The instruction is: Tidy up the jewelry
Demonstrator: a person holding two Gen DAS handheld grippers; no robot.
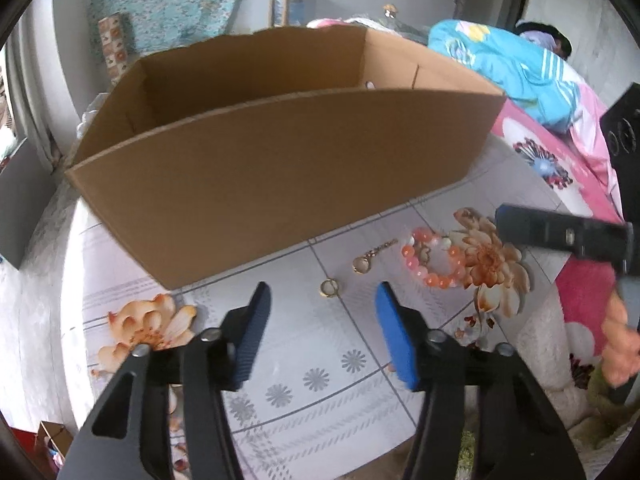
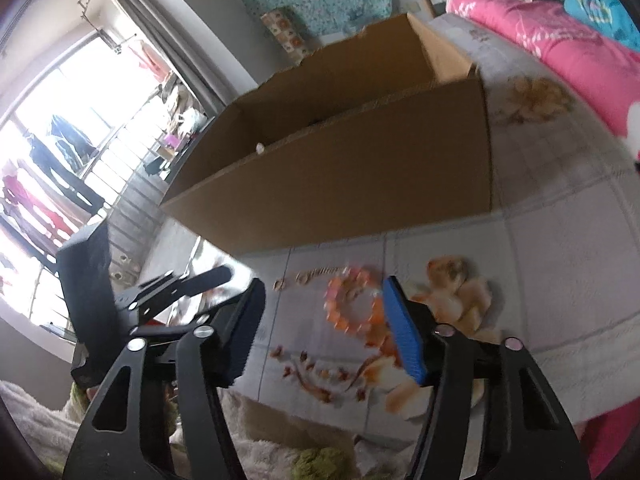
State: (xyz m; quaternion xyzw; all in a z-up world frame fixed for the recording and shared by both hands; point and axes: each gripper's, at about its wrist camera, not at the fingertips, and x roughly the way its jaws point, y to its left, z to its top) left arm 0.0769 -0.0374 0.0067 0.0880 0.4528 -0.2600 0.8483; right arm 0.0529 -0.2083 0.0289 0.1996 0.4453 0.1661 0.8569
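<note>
Clearly both tools are gaping wide, holding nothing: the left tool (image 1: 322, 322) is hovering near a gold ring (image 1: 329, 288), the right tool (image 2: 324, 316) over the coral bead bracelet (image 2: 354, 304) on the desk (image 1: 320, 360) before the cardboard box (image 1: 280, 176). Blurred motion is risking nudged beads or a skidding ring.

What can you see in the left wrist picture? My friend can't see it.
An open left gripper hovers over a flowery tablecloth, aimed at a small gold ring. Beside the ring lie a gold clasp and an orange bead bracelet, all in front of a big open cardboard box.
</note>
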